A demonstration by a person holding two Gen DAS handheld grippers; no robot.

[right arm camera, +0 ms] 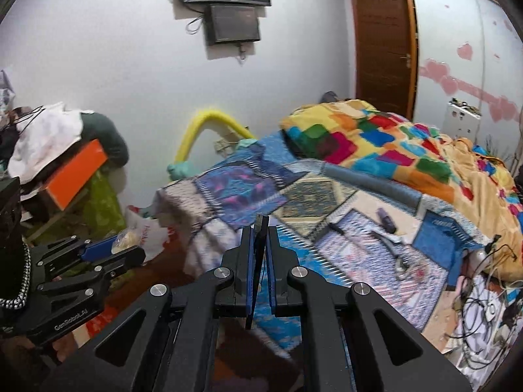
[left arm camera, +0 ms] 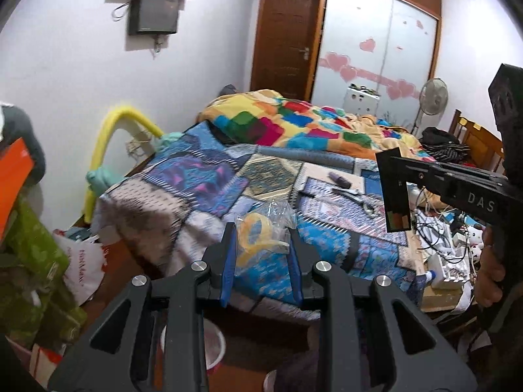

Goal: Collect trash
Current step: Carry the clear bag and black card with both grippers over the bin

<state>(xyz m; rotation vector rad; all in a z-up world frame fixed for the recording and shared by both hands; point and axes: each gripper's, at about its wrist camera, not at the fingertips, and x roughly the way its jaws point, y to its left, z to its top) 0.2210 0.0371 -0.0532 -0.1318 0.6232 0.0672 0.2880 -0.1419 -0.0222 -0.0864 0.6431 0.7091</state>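
Left claw (left arm camera: 261, 228) pinches a crinkly bag (left arm camera: 263, 225); right claw (right arm camera: 260, 245) is clamped on a flat card (right arm camera: 260, 261). Keep both squeezed while carrying off the bed (left arm camera: 209, 176).

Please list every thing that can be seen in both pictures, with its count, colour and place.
Clear plastic wrapper: one, transparent with yellow inside, between the left jaws.
Flat card: one, dark, between the right jaws.
Patchwork quilt: one, blue and mixed, over the bed.
Blanket: one, multicoloured blocks, far end of bed.
Foam tube: one, yellow, beside the bed.
Screens: two, black, on the wall.
Orange box: one, on the left pile.
Fan: one, white, by the wardrobe.
Left hand-held gripper: black, blue pads, shut.
Right hand-held gripper: same, shut.
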